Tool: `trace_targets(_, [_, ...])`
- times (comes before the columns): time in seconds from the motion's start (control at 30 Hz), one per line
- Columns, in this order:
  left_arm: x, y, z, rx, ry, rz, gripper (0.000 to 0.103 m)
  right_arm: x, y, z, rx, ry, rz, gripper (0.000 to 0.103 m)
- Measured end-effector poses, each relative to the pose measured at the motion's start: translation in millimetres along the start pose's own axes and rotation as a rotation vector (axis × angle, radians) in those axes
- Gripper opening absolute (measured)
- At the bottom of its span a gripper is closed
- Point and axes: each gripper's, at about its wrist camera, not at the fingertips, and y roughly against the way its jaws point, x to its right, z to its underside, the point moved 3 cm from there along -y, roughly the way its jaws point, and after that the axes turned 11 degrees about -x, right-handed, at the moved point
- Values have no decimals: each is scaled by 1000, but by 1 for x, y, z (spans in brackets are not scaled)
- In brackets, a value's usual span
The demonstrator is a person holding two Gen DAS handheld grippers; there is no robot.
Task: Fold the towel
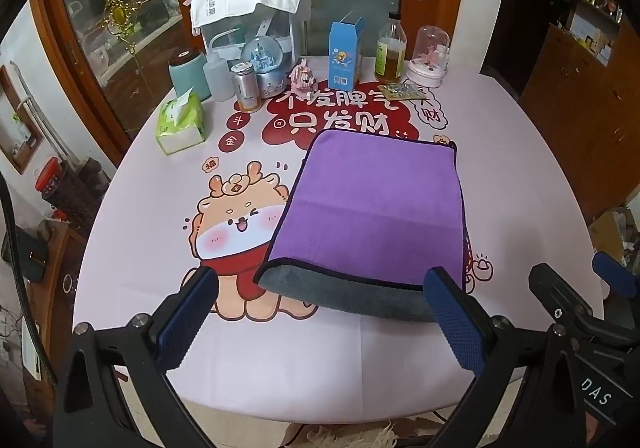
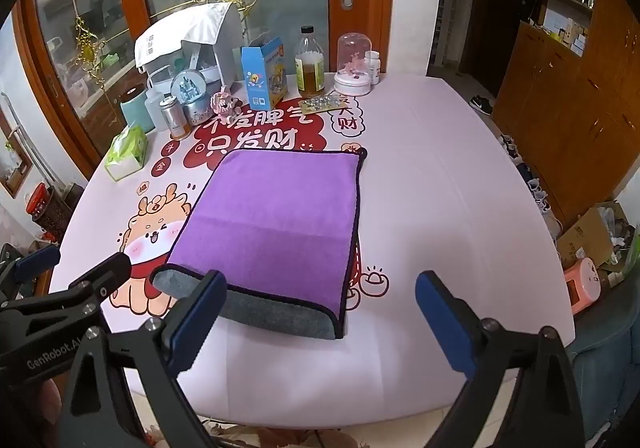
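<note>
A purple towel with a grey underside and dark edging lies folded on the pink printed tablecloth; it also shows in the right wrist view. Its near edge curls up and shows the grey side. My left gripper is open and empty, hovering just short of the towel's near edge, with blue-padded fingers either side of it. My right gripper is open and empty, near the towel's near right corner. Each gripper shows at the edge of the other's view.
At the table's far side stand a tissue pack, a teal canister, bottles, a snow globe, a blue carton, an oil bottle and a glass dome. Wooden cabinets are on the right.
</note>
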Motion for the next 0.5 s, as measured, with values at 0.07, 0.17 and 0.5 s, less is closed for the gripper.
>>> trace_targets(0.07, [1,5,-5,5,-3,-1,102,1,0,0,1,-4,-1,96])
trace_targets(0.17, [1,3,-4,6,-2,1,102,0,0,0,2,-5,-1,96])
trace_targets(0.5, [-5,4,-1,10,-1,7,102,-3,0,1,6,-5,-3,95])
